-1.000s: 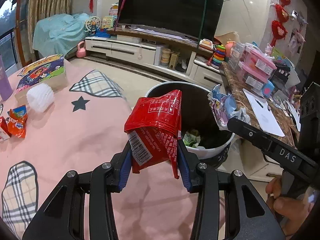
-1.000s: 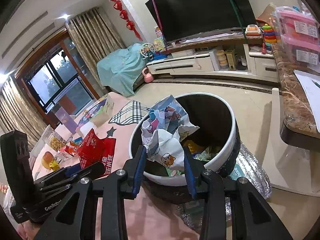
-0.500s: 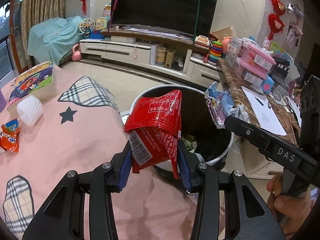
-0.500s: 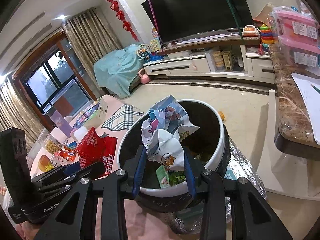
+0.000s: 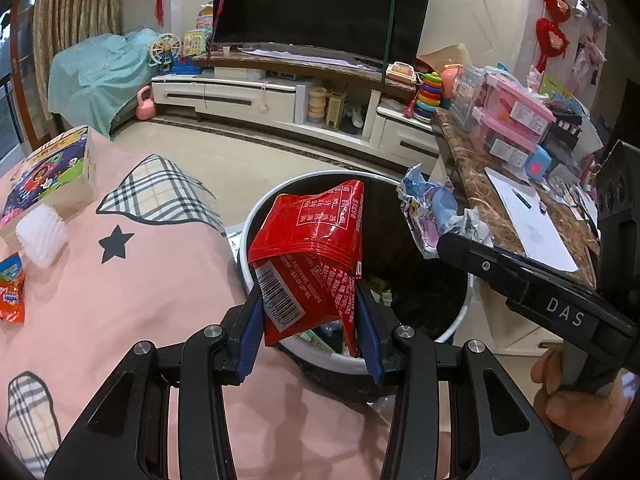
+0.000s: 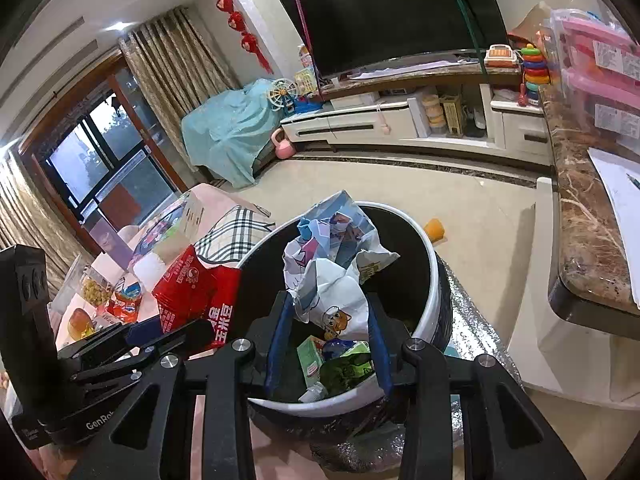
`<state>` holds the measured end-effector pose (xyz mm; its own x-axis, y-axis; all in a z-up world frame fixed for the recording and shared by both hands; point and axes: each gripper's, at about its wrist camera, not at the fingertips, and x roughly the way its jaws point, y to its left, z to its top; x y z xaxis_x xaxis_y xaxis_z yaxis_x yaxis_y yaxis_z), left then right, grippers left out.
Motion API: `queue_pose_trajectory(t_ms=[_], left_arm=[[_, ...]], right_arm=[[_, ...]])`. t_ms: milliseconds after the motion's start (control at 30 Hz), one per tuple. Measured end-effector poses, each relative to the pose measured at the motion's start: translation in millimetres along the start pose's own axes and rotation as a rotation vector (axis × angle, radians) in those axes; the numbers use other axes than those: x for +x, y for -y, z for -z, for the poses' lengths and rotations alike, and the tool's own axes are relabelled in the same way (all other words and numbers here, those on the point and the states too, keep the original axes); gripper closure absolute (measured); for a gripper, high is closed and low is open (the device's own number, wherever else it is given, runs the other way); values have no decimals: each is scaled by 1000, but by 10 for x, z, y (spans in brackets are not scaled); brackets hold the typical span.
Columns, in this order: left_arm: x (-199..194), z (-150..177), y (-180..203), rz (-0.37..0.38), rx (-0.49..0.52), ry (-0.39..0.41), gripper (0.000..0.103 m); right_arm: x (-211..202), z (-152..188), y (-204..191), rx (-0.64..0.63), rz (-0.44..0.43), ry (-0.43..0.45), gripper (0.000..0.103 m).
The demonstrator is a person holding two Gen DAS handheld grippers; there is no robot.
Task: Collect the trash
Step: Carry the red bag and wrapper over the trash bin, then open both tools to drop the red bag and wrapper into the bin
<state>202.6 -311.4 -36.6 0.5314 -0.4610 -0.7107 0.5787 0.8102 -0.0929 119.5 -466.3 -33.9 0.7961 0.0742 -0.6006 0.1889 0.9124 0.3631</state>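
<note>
My left gripper (image 5: 310, 320) is shut on a red snack bag (image 5: 308, 256) and holds it over the near rim of a round white bin with a black liner (image 5: 456, 320). My right gripper (image 6: 328, 332) is shut on a crumpled white and blue cartoon wrapper (image 6: 332, 272) and holds it above the same bin (image 6: 428, 304), which has several bits of trash inside. The red bag also shows in the right wrist view (image 6: 192, 288), and the cartoon wrapper in the left wrist view (image 5: 436, 212).
The pink star-and-plaid table cloth (image 5: 132, 280) carries a picture box (image 5: 52, 168), a white bristly ball (image 5: 40, 232) and an orange snack packet (image 5: 10, 292). A marble counter (image 5: 492, 200) with papers and pink boxes stands right of the bin. A TV cabinet lines the far wall.
Both grippers have moved forward with their trash, so the bin now lies closer and more directly beneath them. Both grips are unchanged.
</note>
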Motion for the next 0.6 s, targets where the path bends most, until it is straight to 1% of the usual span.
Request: queue_pose_trajectory(t_ms=[233, 333, 433, 500, 567, 600], left_arm=[[92, -43, 14, -10, 7, -15, 61], [108, -57, 27, -10, 8, -17, 59], [130, -79, 35, -24, 6, -28, 48], [127, -77, 20, -25, 3, -29, 46], [120, -69, -1, -22, -6, -29, 39], [107, -60, -14, -24, -12, -26, 38]], right_arm=[[74, -60, 18, 1, 0, -13, 64], [97, -85, 14, -2, 2, -17, 63], [124, -101, 15, -1, 7, -16, 62], [128, -106, 14, 1, 16, -15, 59], [122, -110, 22, 9, 15, -15, 54], [121, -116, 30, 12, 14, -13, 53]])
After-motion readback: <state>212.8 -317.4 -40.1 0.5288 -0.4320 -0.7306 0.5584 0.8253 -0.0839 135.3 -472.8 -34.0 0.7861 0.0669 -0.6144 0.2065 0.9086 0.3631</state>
